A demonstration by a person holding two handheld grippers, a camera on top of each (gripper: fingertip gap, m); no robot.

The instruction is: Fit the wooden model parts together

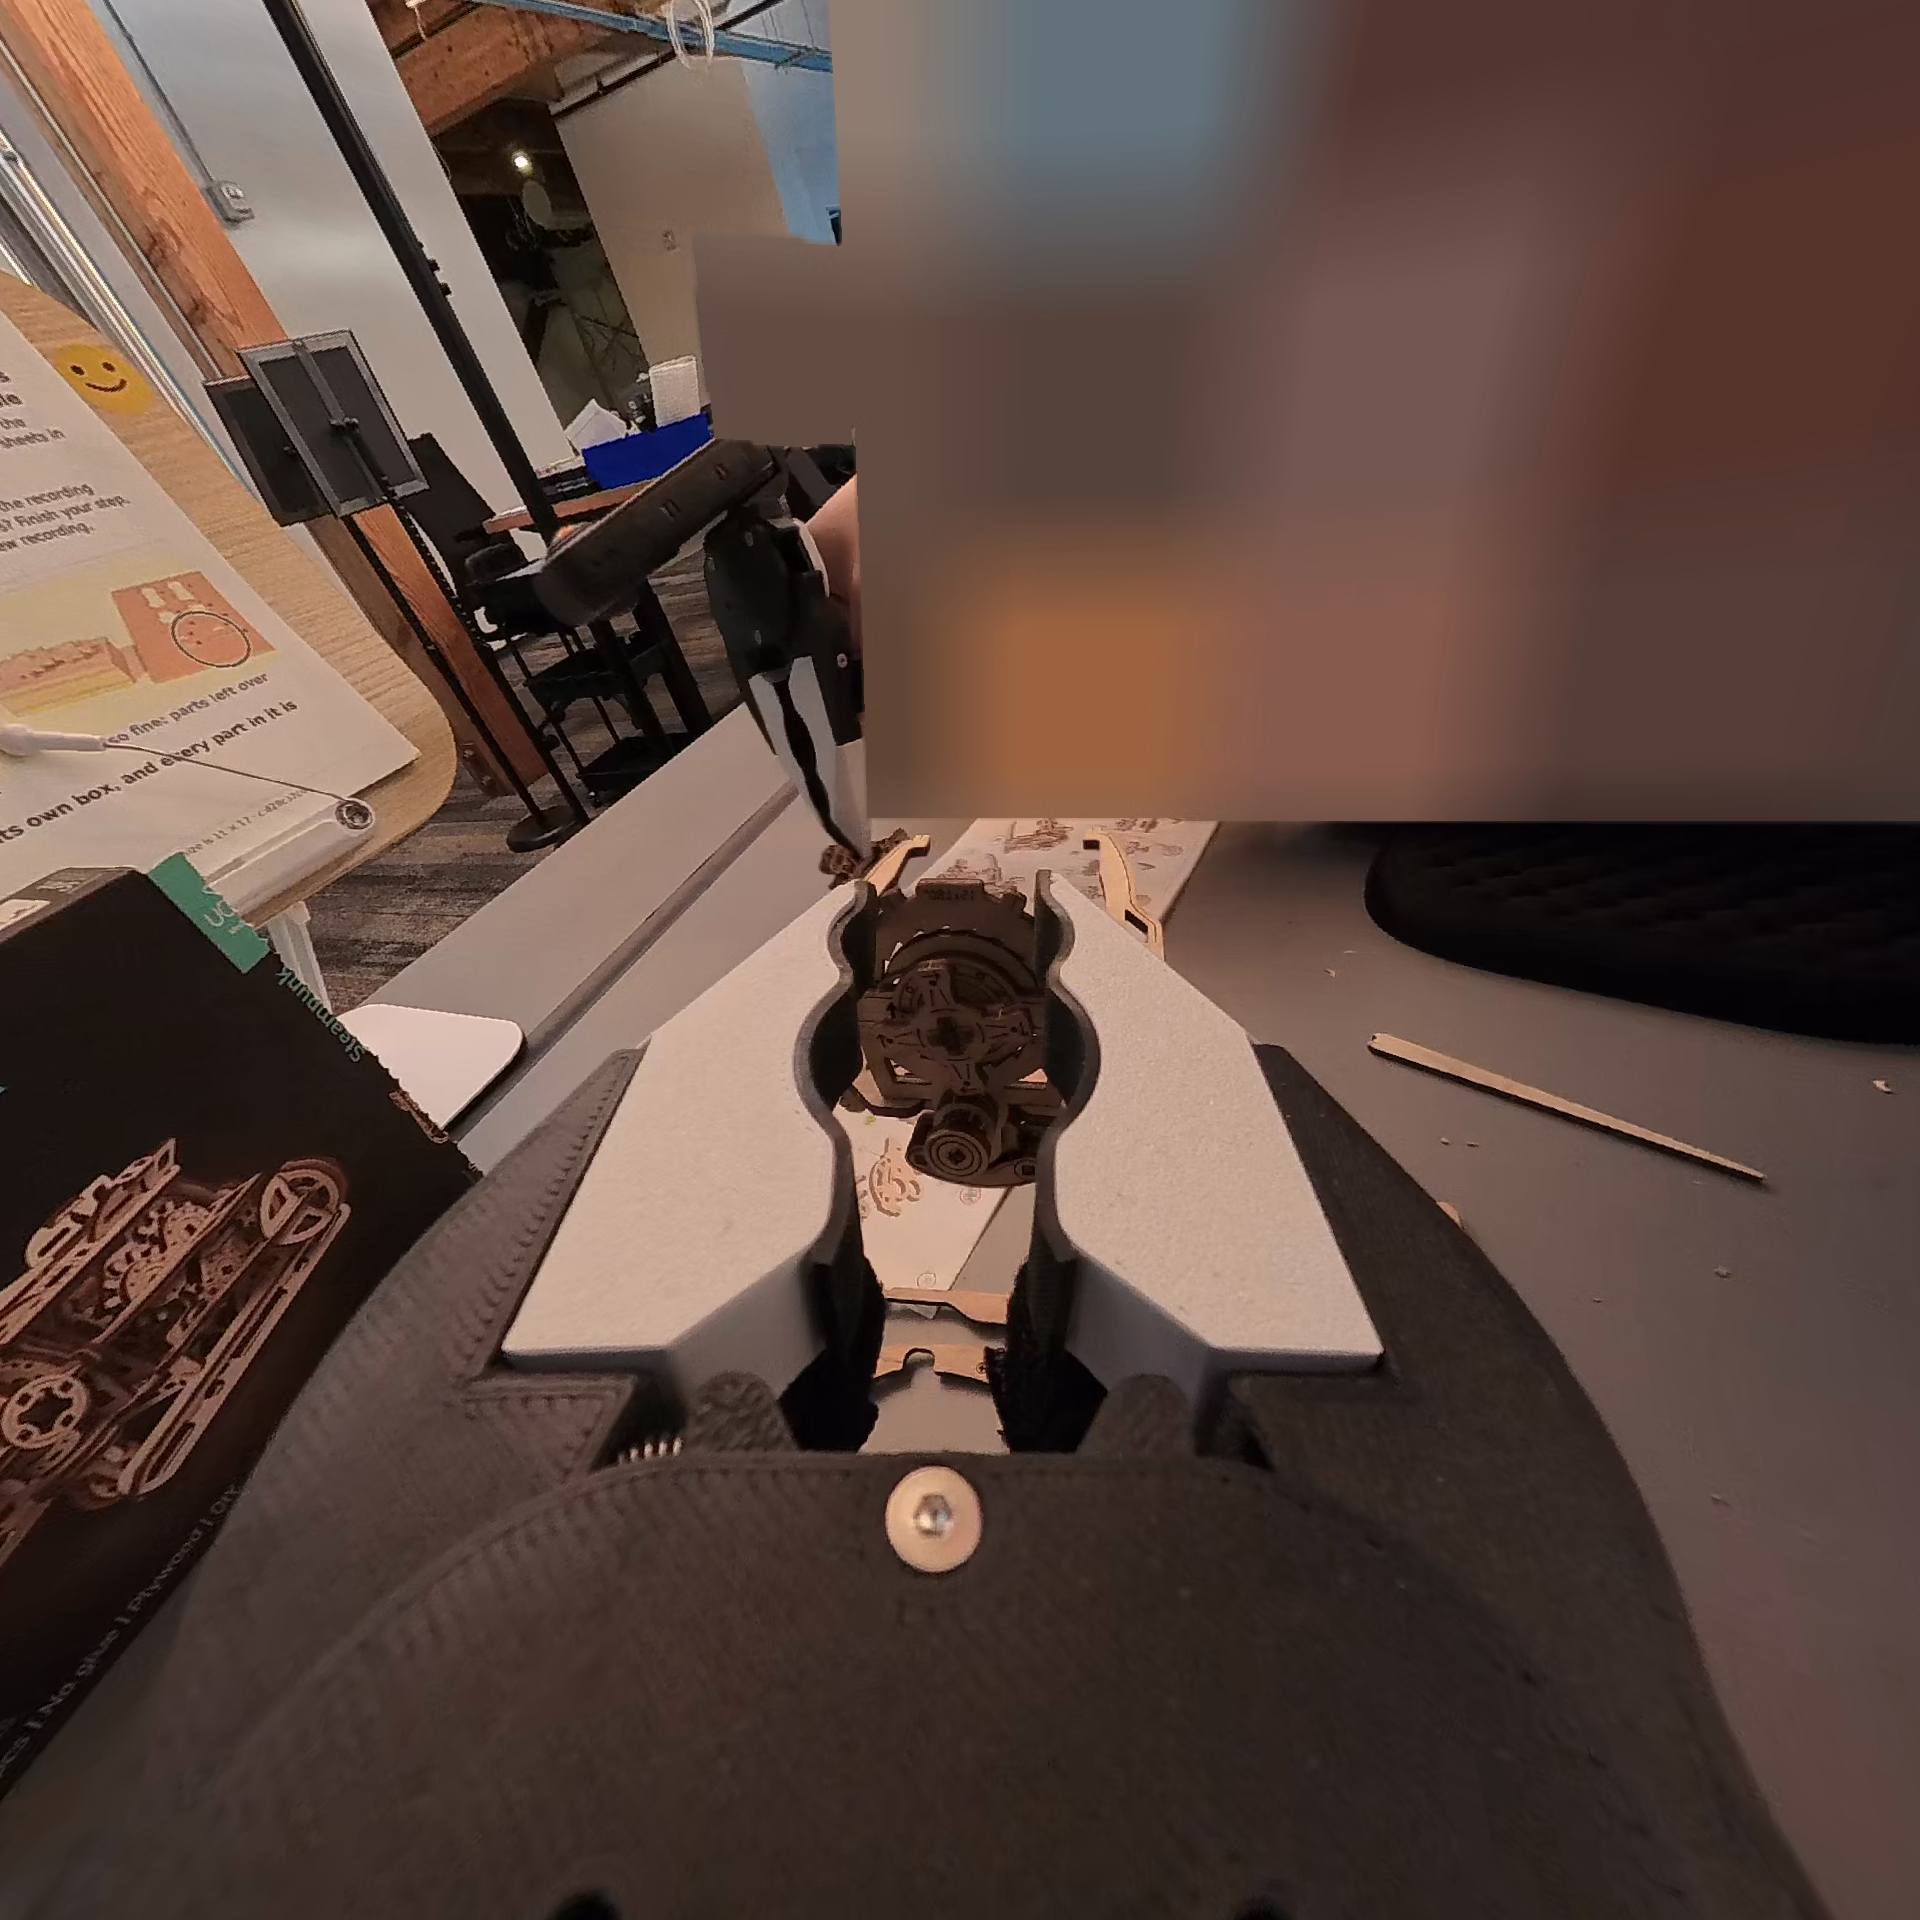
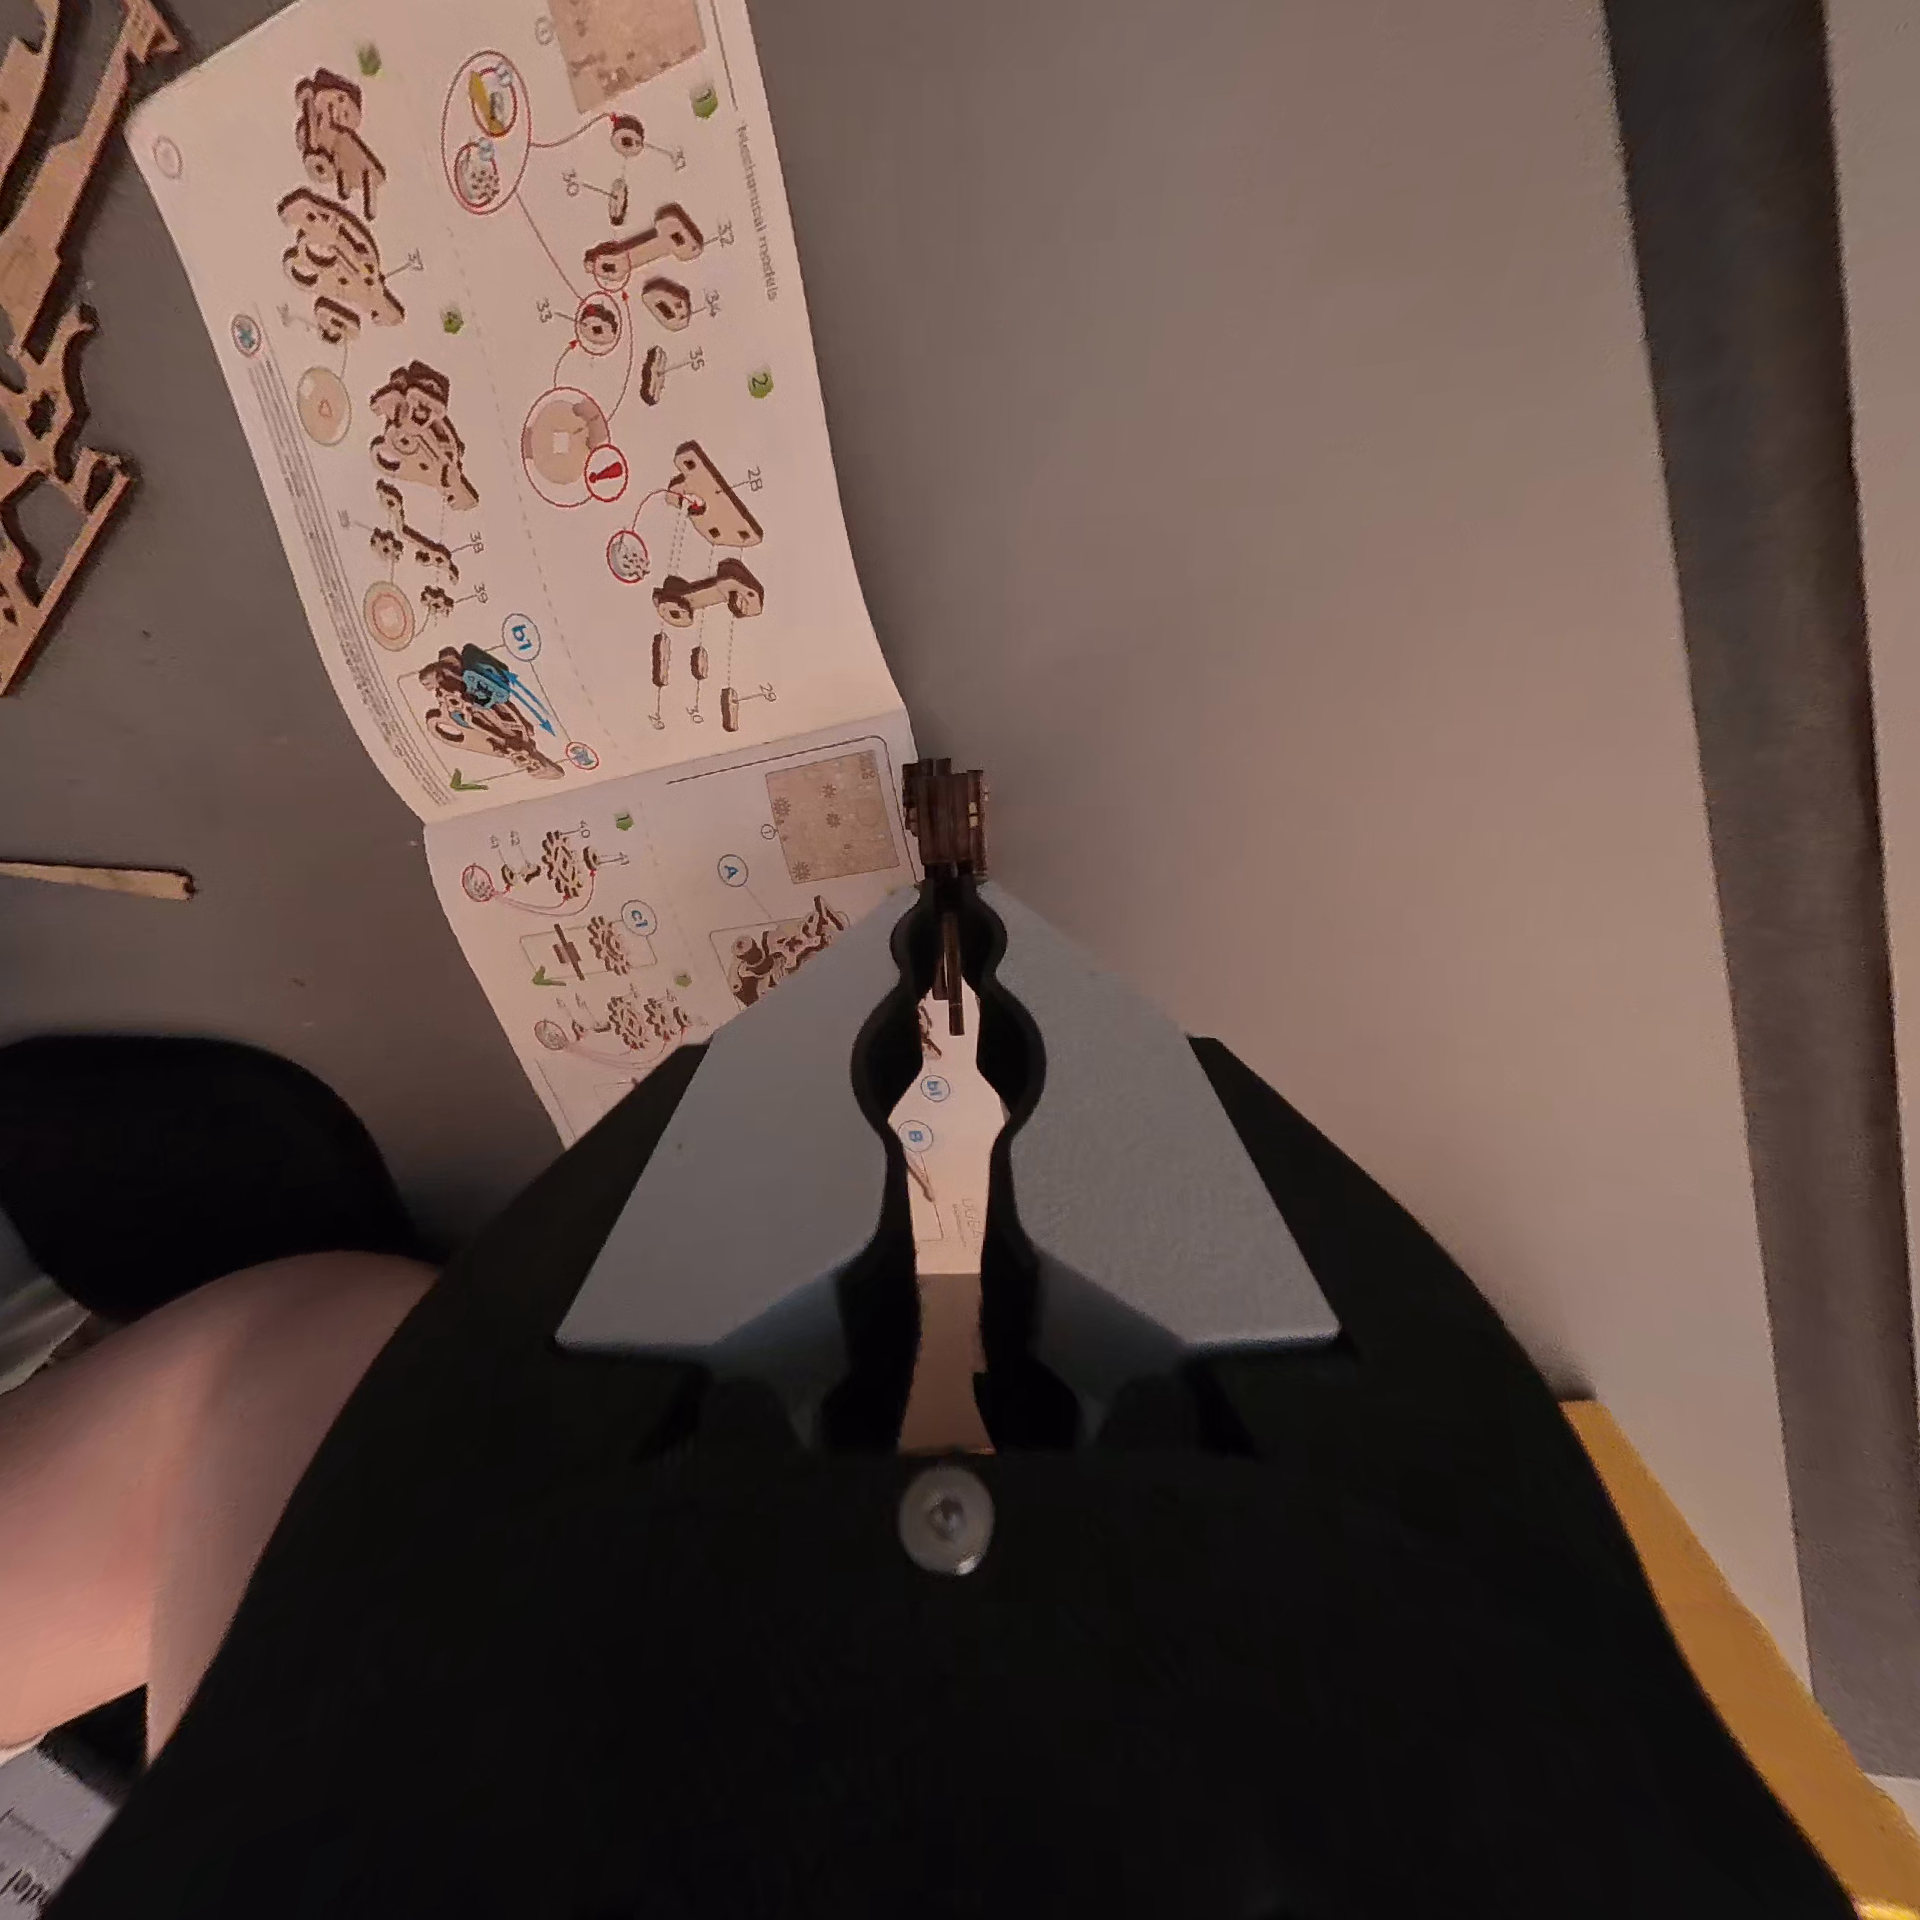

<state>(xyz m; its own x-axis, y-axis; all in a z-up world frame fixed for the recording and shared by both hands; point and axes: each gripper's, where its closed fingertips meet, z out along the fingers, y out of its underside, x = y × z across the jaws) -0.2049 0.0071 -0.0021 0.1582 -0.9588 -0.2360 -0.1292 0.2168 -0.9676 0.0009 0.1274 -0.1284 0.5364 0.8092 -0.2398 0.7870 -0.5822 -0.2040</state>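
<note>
Though gripped apart — wooden assembly (image 1: 951,1029) left, gear piece (image 2: 943,821) right.

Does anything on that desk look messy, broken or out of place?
Only small things. Pale wood crumbs lie scattered on the grey desk near a loose wooden stick, probably bits left over from the wooden parts. The instruction sheet lies askew and curls along its fold. Nothing looks broken or spilled.
</note>
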